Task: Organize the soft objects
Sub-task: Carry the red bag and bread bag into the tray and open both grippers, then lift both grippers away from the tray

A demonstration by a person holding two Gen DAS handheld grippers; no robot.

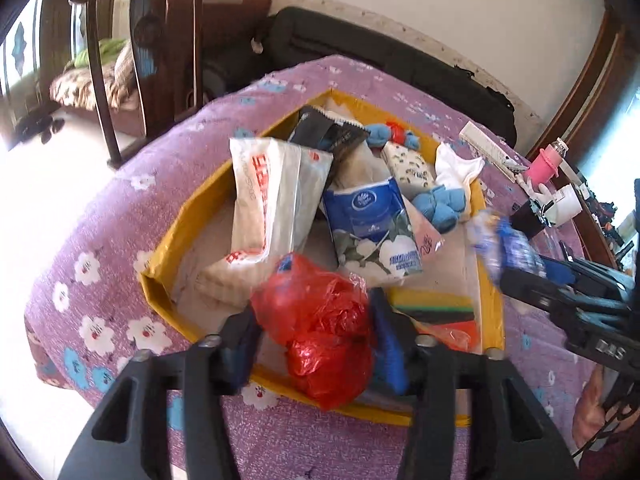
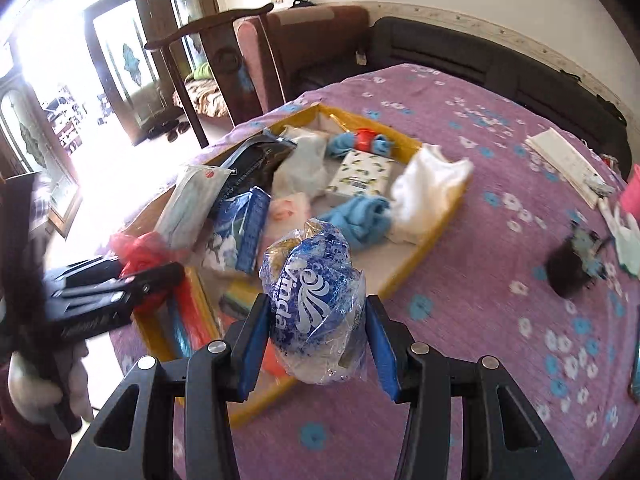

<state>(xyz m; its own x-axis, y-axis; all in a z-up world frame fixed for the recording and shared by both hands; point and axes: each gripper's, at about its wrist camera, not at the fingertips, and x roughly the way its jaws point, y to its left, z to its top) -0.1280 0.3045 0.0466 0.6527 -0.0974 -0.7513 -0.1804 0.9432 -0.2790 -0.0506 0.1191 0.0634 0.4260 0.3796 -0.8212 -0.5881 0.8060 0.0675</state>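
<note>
A yellow-rimmed cardboard box [image 1: 188, 208] lies on the purple flowered cloth [image 1: 100, 220]. It holds tissue packs [image 1: 368, 220], a black pouch [image 1: 328, 132], blue cloths [image 1: 440, 204], a white cloth [image 1: 456, 168] and coloured sponges [image 1: 436, 308]. A crumpled red plastic bag [image 1: 320, 328] sits between the fingers of my left gripper [image 1: 312, 320], over the box's near rim; the jaws stand apart around it, open. My right gripper [image 2: 316, 320] is shut on a blue-and-white printed plastic bag [image 2: 312, 292], held above the box's right rim [image 2: 432, 236]. Each gripper shows in the other's view: the right gripper [image 1: 516, 272] and the left gripper [image 2: 176, 272].
A dark wooden chair [image 1: 152, 40] stands beyond the table's far left edge, and a black couch [image 1: 360, 48] lies behind it. On the cloth to the right are a white flat box [image 2: 560, 164], a pink bottle [image 1: 544, 164] and a dark object [image 2: 568, 268]. A gloved hand [image 2: 40, 388] holds the left gripper.
</note>
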